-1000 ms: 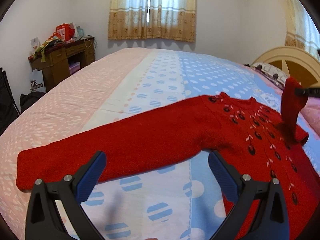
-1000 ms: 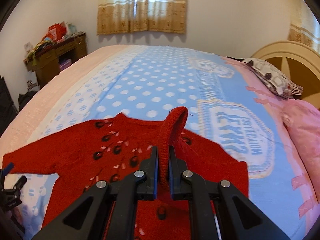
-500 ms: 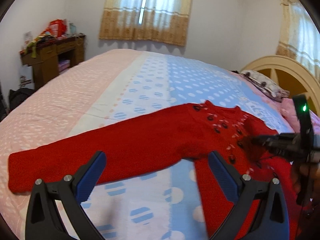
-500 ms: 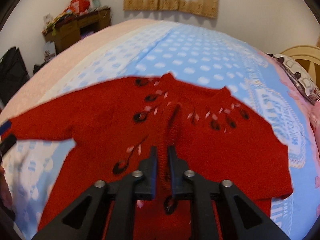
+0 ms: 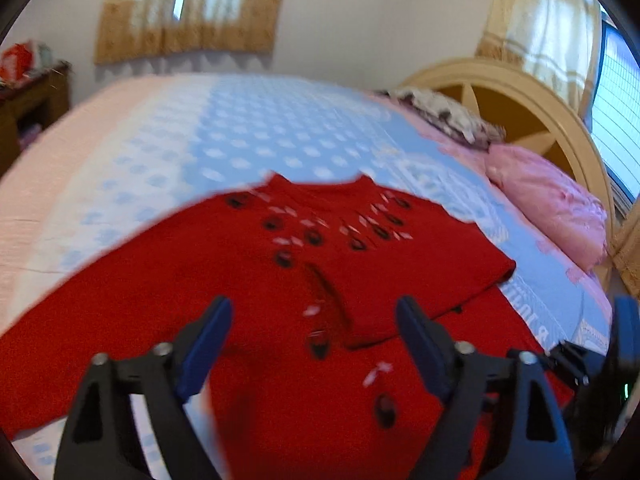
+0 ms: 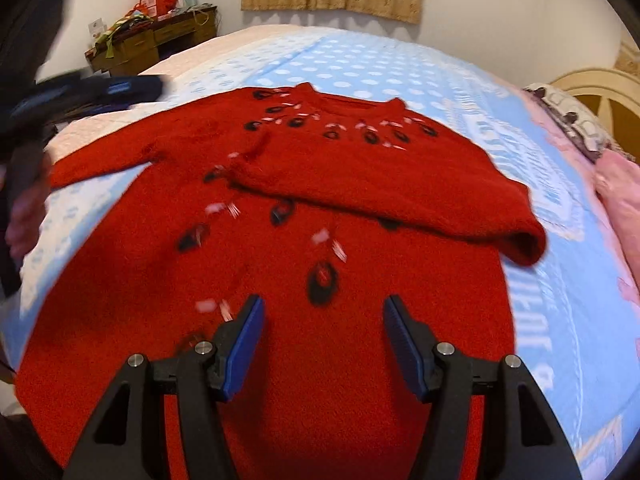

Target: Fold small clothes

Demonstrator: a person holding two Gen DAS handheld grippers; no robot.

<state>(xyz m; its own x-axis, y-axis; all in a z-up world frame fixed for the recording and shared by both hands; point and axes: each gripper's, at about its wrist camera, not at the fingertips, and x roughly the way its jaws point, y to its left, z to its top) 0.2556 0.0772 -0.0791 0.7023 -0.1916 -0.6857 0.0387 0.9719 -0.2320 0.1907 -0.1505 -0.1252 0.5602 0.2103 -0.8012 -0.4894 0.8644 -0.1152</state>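
A small red knit sweater (image 6: 340, 184) with dark and white dots lies flat on the bed, also in the left wrist view (image 5: 280, 280). Its right sleeve (image 6: 400, 192) is folded across the chest; the left sleeve (image 6: 100, 160) still stretches out to the left. My right gripper (image 6: 323, 342) is open and empty just above the sweater's lower body. My left gripper (image 5: 314, 348) is open and empty over the sweater's left half. The left gripper also shows blurred at the left edge of the right wrist view (image 6: 80, 92).
The bed has a blue and pink dotted sheet (image 6: 360, 64). Pink pillows (image 5: 552, 208) and a cream headboard (image 5: 520, 104) lie to the right. A wooden desk with clutter (image 6: 152, 40) stands at the far left by the wall.
My right gripper laid the sleeve across the chest, let go and opened, then pulled back. My left gripper swung right from the outstretched sleeve toward the sweater's body.
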